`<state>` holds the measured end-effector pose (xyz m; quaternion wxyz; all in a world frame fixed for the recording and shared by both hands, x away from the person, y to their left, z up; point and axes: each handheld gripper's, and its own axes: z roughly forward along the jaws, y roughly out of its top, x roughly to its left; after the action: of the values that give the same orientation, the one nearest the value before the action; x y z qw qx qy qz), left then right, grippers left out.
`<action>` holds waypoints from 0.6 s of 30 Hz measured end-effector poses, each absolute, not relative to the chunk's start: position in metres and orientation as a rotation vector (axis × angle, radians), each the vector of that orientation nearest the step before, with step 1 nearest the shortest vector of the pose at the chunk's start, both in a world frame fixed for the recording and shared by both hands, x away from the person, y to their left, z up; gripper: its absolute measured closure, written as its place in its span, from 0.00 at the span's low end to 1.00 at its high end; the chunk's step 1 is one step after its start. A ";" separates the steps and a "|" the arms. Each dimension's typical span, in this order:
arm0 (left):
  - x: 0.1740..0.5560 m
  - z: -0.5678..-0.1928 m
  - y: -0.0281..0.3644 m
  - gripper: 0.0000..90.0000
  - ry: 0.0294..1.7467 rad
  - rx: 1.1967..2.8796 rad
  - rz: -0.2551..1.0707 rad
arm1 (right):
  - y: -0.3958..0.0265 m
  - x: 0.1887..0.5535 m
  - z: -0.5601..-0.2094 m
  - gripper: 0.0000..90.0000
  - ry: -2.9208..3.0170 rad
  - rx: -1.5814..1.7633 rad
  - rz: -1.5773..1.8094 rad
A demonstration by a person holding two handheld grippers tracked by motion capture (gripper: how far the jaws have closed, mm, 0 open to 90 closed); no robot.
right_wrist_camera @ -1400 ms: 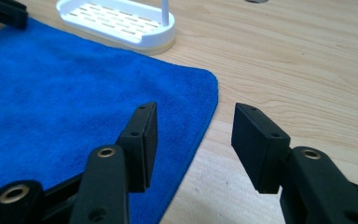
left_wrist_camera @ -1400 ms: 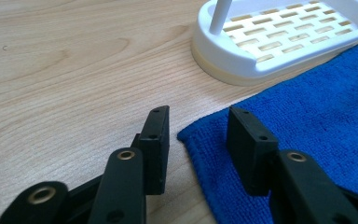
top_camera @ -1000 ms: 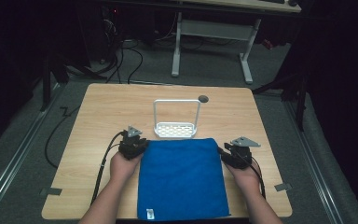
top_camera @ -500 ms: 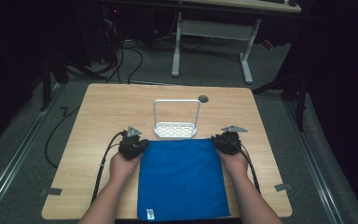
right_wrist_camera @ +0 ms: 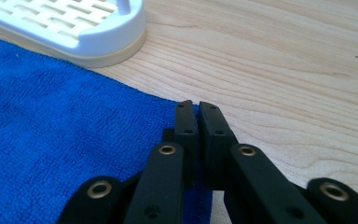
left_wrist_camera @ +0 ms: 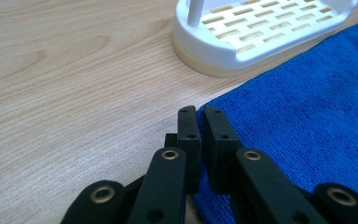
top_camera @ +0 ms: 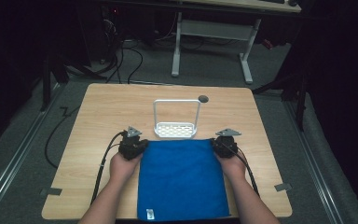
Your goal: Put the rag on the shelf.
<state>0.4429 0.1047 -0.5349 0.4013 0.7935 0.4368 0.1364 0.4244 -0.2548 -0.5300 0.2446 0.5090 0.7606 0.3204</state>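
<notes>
A blue towel lies flat on the wooden table, and its far edge nearly touches a white slotted rack. My left gripper is at the towel's far left corner. In the left gripper view, the left gripper is shut on the towel at that corner, with the rack just beyond. My right gripper is at the far right corner. Its jaws have just been closing. In the right gripper view, the right gripper pinches the towel edge, near the rack.
A small dark round hole sits in the tabletop behind the rack. Cables trail from both grippers toward the near edge. A white desk frame stands on the floor beyond the table.
My right gripper moved inward to the towel's far right corner and its jaws closed there. The left gripper stayed at the far left corner.
</notes>
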 end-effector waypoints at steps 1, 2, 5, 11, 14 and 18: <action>0.443 -0.535 0.105 0.96 1.105 2.004 0.341 | -0.254 0.422 -0.529 0.98 2.079 1.382 0.881; 0.443 -0.535 0.105 0.96 1.103 2.003 0.337 | -0.254 0.420 -0.528 0.98 2.071 1.375 0.889; 0.441 -0.533 0.106 0.96 1.087 1.997 0.343 | -0.255 0.413 -0.522 0.98 2.043 1.367 0.955; 0.432 -0.531 0.104 0.97 1.062 1.988 0.377 | -0.258 0.395 -0.510 0.98 1.992 1.318 1.034; 0.425 -0.528 0.104 0.97 1.060 1.952 0.378 | -0.259 0.386 -0.506 0.98 1.970 1.305 1.075; 0.417 -0.522 0.106 0.97 1.054 1.919 0.399 | -0.261 0.379 -0.504 0.98 1.952 1.287 1.122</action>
<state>0.4167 0.1056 -0.5225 0.4422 0.7734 0.4249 0.1608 0.3790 -0.2606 -0.5037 0.2708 0.4777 0.7245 0.4166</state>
